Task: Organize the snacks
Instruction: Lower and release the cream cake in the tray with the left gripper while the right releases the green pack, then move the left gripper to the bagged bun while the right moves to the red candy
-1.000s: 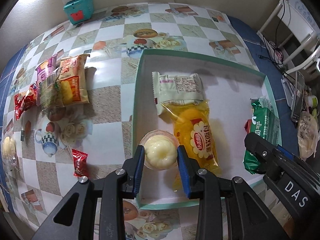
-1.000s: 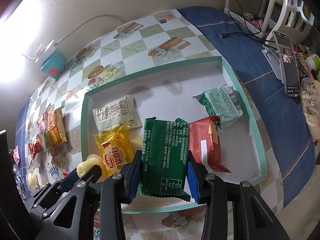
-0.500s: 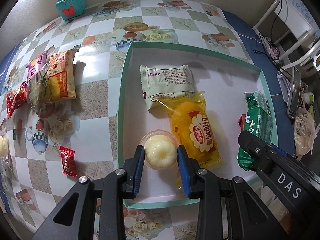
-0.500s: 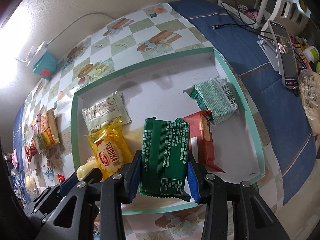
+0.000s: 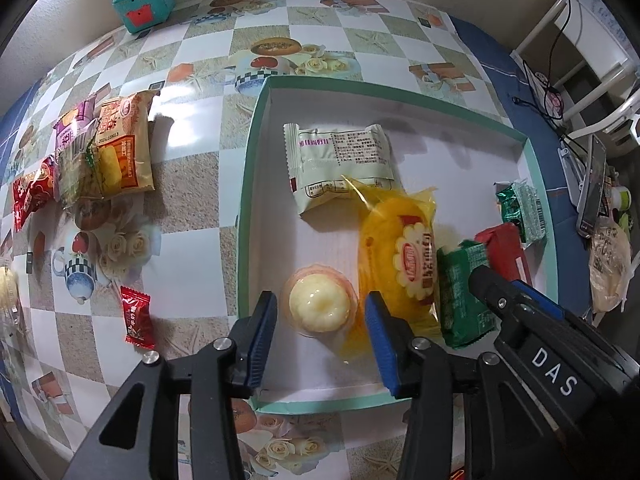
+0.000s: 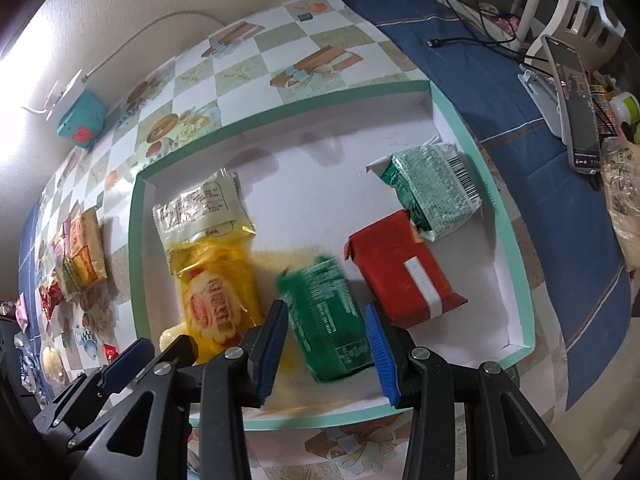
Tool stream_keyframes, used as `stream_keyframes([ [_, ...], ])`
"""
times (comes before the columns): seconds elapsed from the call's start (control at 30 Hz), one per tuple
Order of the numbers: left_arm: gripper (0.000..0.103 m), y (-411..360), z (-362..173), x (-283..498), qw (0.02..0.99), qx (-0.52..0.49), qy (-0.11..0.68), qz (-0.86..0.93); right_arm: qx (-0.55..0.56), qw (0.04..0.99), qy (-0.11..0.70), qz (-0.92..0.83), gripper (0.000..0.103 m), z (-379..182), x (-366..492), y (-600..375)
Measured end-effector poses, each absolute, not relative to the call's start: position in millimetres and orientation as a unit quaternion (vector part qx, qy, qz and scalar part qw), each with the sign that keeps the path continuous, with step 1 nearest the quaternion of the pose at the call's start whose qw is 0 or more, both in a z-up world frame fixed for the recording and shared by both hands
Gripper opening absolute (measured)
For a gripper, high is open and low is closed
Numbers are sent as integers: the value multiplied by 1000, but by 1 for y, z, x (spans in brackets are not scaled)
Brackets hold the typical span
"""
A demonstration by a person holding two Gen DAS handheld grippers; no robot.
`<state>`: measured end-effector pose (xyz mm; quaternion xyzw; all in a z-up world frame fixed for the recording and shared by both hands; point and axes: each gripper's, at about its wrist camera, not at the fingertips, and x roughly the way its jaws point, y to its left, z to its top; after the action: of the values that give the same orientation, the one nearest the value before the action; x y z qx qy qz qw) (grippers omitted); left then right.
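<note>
Pudding cup (image 5: 318, 307) sits on the floor of the green-rimmed box (image 5: 247, 200), near its front wall; left gripper (image 5: 320, 334) jaws are opening, clear of the cup on both sides. Right gripper (image 6: 326, 344) straddles the blurred dark-green packet (image 6: 326, 320); jaws appear parted, contact uncertain. Step: releasing both into the box. Next: lift clear, then fetch the red candy (image 5: 137, 317) and orange packet (image 5: 122, 148) from the desk (image 5: 192, 208). The yellow bread bag (image 5: 404, 264) crowds the cup.
</note>
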<state>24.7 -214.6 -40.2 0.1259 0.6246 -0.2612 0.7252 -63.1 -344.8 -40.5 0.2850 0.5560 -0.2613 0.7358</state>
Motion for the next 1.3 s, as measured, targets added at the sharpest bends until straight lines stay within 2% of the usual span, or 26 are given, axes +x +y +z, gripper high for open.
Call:
stream_keyframes([
  [0.17, 47, -210, -30, 26, 731, 117, 619, -263, 286, 743, 545, -264, 45, -32, -65, -346],
  [0.23, 49, -206, -26, 29, 734, 107, 617, -262, 284, 747, 539, -265, 45, -26, -66, -345],
  [0.27, 54, -203, -24, 31, 736, 102, 617, -261, 284, 749, 537, -265, 45, -24, -66, -345],
  [0.3, 59, -200, -22, 33, 738, 97, 616, -258, 284, 750, 536, -265, 48, -22, -66, -345],
  [0.4, 63, -187, -19, 43, 746, 83, 617, -237, 281, 748, 540, -263, 59, -22, -65, -343],
  [0.43, 65, -182, -18, 47, 748, 79, 618, -229, 278, 748, 543, -263, 60, -23, -64, -341],
  [0.5, 74, -173, -18, 53, 753, 71, 618, -214, 274, 746, 548, -262, 64, -24, -62, -338],
  [0.63, 80, -153, -17, 66, 766, 58, 614, -181, 260, 748, 550, -265, 73, -25, -57, -332],
  [0.7, 88, -146, -17, 70, 771, 54, 612, -166, 253, 751, 551, -262, 77, -25, -55, -328],
  [0.83, 89, -137, -17, 78, 777, 50, 611, -147, 240, 756, 552, -256, 86, -24, -49, -319],
  [0.9, 94, -134, -17, 80, 778, 44, 611, -142, 234, 758, 552, -255, 90, -25, -47, -316],
  [1.07, 95, -129, -16, 85, 780, 33, 610, -136, 216, 767, 550, -251, 94, -22, -41, -305],
  [1.13, 96, -126, -16, 86, 779, 29, 611, -136, 211, 769, 549, -251, 100, -21, -39, -302],
  [1.3, 97, -115, -15, 93, 786, 37, 606, -119, 199, 772, 550, -247, 102, -20, -33, -290],
])
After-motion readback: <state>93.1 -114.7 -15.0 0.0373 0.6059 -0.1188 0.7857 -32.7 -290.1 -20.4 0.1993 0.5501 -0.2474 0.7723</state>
